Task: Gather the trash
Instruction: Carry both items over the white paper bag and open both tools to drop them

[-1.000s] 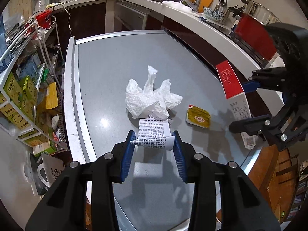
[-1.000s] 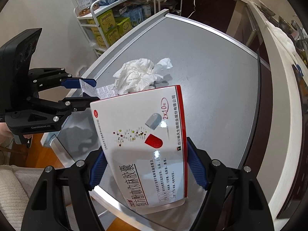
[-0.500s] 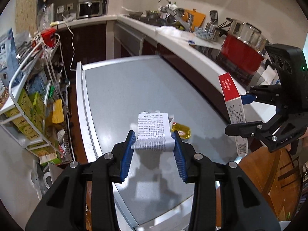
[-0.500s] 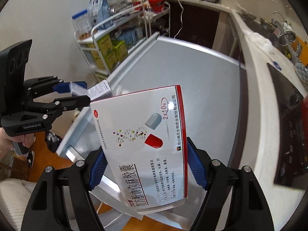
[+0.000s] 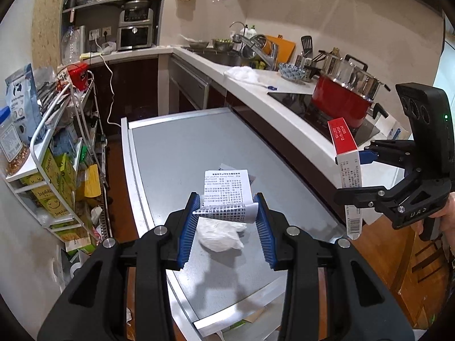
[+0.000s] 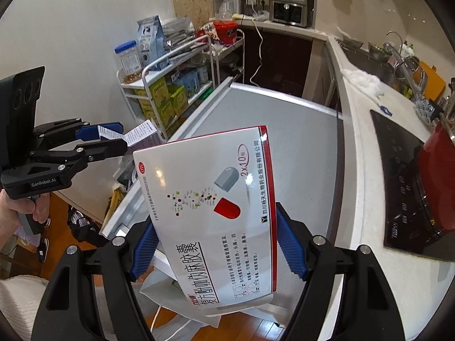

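My left gripper (image 5: pixel 226 221) is shut on a curled paper receipt (image 5: pixel 227 196) and holds it high above the grey table (image 5: pixel 182 153). It also shows in the right wrist view (image 6: pixel 99 139) with the receipt (image 6: pixel 139 132). My right gripper (image 6: pixel 216 241) is shut on a white and red medicine box (image 6: pixel 216 199), held above the table's near edge. In the left wrist view this box (image 5: pixel 345 156) and gripper (image 5: pixel 366 176) are at the right. A crumpled white tissue (image 5: pixel 219 233) lies on the table below the receipt.
A wire shelf rack (image 5: pixel 51 153) with green boxes stands left of the table. A white counter (image 5: pixel 278 96) with a red pot (image 5: pixel 341 102) and a black hob (image 6: pixel 403 176) runs along the right. A white paper bag (image 6: pixel 170 292) sits below the table's near end.
Both grippers have risen well above the table with the receipt and the box still held. The tissue and table now look farther below.
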The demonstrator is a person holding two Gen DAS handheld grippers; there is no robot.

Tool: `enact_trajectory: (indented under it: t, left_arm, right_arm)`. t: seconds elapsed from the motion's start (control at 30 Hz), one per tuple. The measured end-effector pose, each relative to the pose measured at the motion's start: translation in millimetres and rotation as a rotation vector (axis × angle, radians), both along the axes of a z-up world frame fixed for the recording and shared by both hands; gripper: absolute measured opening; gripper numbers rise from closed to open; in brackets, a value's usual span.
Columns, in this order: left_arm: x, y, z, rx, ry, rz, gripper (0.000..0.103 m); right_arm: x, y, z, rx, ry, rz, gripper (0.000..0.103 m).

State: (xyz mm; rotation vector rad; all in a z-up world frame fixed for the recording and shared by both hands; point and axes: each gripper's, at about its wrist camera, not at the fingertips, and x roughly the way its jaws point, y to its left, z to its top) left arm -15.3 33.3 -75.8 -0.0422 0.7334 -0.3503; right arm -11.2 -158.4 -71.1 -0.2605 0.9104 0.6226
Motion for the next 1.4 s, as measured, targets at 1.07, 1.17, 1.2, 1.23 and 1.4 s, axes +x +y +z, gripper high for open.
enact_trajectory:
  t: [1.07,1.17,1.2,1.23,1.4]
  left_arm:
    - [-109,-51,-92,0.167,0.230,-0.228,0.040]
    - [-106,-51,-115,0.178,0.267,-0.231,0.040]
    - [-106,-51,-121,0.180,0.273,-0.233,0.040]
    - [-105,-51,-129,0.178,0.292,-0.238,0.040]
    - [-100,-50,-159,0.176,0.358,-0.250,0.040]
  right_arm:
    - [-101,-10,-131,0.023,0.351,-0.083,0.073]
    - [-100,-4,-152,-0.014,0.361,-0.079,0.073]
    - [-99,-2,-158,-0.022,0.368,-0.077,0.073]
    - [-99,-1,-165,-0.023,0.376,-0.083,0.073]
    - [-90,2,-186,0.003,0.408,-0.121,0.074]
